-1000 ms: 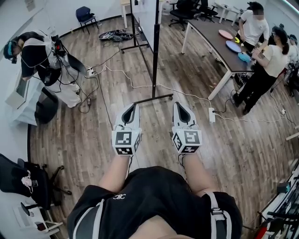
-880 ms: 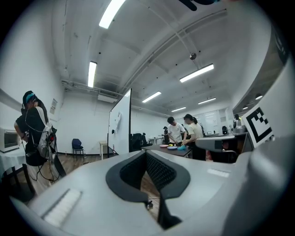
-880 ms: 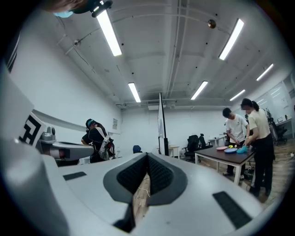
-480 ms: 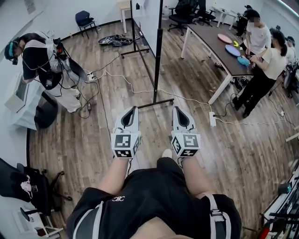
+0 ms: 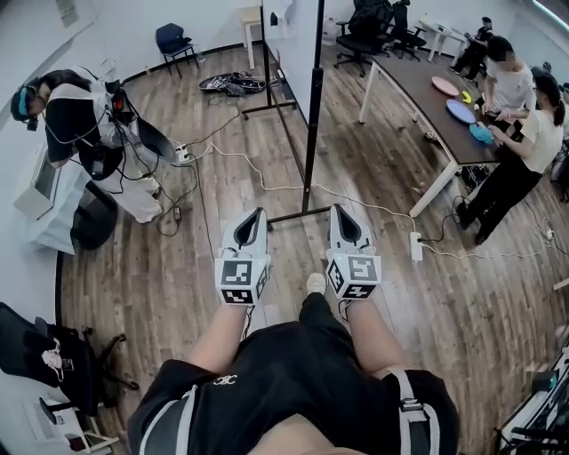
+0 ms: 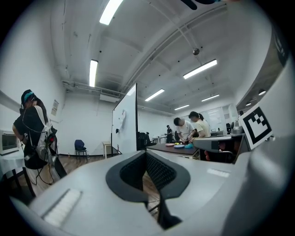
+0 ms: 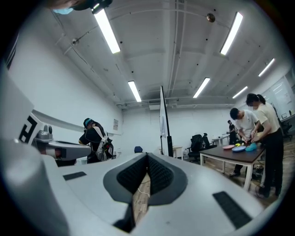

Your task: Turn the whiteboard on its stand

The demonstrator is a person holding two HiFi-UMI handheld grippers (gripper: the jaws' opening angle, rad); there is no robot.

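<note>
The whiteboard (image 5: pixel 297 31) stands edge-on ahead of me on a black post (image 5: pixel 311 133) with a foot bar (image 5: pixel 298 216) on the wood floor. In the left gripper view the whiteboard (image 6: pixel 125 124) shows its white face. In the right gripper view the whiteboard (image 7: pixel 163 122) is only a thin edge. My left gripper (image 5: pixel 260 211) and right gripper (image 5: pixel 335 208) are held side by side at waist height, just short of the foot bar. Both are shut with nothing between the pads, and neither touches the stand. The same shows close up for the left gripper (image 6: pixel 145 152) and the right gripper (image 7: pixel 147 156).
A dark table (image 5: pixel 418 84) with coloured plates (image 5: pixel 446 86) stands at the right, with people (image 5: pixel 524 133) beside it. A person (image 5: pixel 80 115) wearing gear stands at the left. Cables (image 5: pixel 249 164) and a power strip (image 5: pixel 415 246) lie on the floor near the stand. Chairs (image 5: pixel 364 27) are at the back.
I have walked forward, so the stand's foot bar is closer to the gripper tips. A shoe now shows between my arms. Both grippers stay shut and level.
</note>
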